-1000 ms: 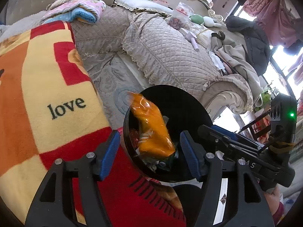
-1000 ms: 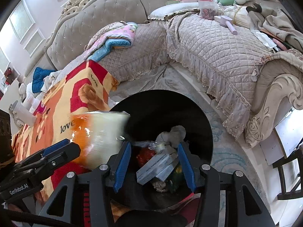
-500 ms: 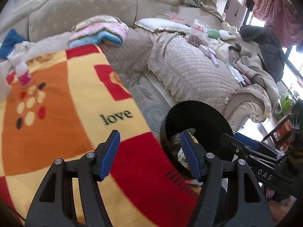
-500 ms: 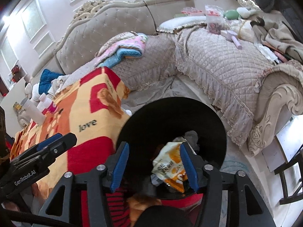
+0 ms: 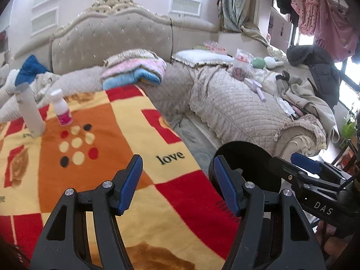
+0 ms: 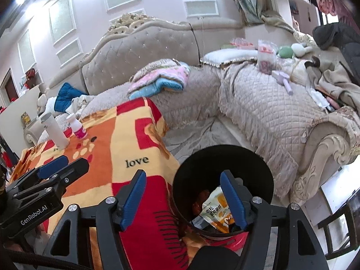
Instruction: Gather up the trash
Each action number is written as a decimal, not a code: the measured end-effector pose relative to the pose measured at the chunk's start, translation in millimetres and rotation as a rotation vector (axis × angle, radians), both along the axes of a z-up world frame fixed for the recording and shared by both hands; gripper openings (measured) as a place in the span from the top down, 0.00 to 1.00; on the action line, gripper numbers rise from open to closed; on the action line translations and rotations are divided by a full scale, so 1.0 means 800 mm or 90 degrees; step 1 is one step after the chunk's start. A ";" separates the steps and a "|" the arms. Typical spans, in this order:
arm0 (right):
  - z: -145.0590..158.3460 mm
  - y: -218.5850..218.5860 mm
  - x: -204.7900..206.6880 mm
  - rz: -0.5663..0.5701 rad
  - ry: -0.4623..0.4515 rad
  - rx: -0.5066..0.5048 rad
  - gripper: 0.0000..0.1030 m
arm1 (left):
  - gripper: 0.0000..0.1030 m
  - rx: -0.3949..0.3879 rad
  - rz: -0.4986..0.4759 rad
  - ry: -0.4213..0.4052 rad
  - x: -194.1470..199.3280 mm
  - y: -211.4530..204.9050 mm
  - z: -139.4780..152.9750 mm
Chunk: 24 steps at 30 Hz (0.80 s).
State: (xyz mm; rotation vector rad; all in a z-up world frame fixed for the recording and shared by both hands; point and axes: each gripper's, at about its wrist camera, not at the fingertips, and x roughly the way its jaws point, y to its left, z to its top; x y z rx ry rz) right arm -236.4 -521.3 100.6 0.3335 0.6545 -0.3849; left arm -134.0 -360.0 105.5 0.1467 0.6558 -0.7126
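- moved since a second ago: orange snack packet (image 6: 217, 211) no longer held over the bin, now lying inside the black trash bin (image 6: 222, 157); both views have tipped up from the bin toward the sofa
- right gripper (image 6: 183, 200): jaws have just been opening, now wide, nothing between the pads; bin mouth sits behind them
- left gripper (image 5: 177, 184): jaws wide, empty, above the patterned blanket (image 5: 112, 117)
- done: packet and other wrappers sit in the bin, at the blanket's edge
- left, by judgement: white tube (image 5: 30, 110) and small pink-labelled bottle (image 5: 61, 109) stand upright near each other at the blanket's far end, well apart from the bin; whether they count as trash cannot be told
- surroundings: tufted sofa (image 5: 108, 40), folded towels (image 5: 132, 69), quilted cover with loose items (image 5: 243, 103), hanging clothes (image 5: 324, 22)
- obstruction: none seen between the grippers and the bottles; each gripper shows at the edge of the other's view, close alongside
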 end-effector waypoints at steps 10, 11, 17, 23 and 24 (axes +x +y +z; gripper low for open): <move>0.027 0.030 -0.013 -0.001 -0.022 -0.042 0.33 | 0.37 -0.033 0.018 -0.025 -0.013 0.030 0.020; 0.029 0.032 -0.015 -0.001 -0.023 -0.046 0.32 | 0.37 -0.036 0.020 -0.026 -0.013 0.033 0.021; 0.037 0.047 -0.019 0.000 -0.027 -0.076 0.30 | 0.37 -0.047 0.028 -0.033 -0.016 0.040 0.026; 0.044 0.048 -0.025 -0.007 -0.032 -0.087 0.27 | 0.37 -0.047 0.030 -0.038 -0.017 0.041 0.027; 0.044 0.047 -0.027 -0.009 -0.033 -0.088 0.27 | 0.37 -0.047 0.030 -0.038 -0.017 0.041 0.027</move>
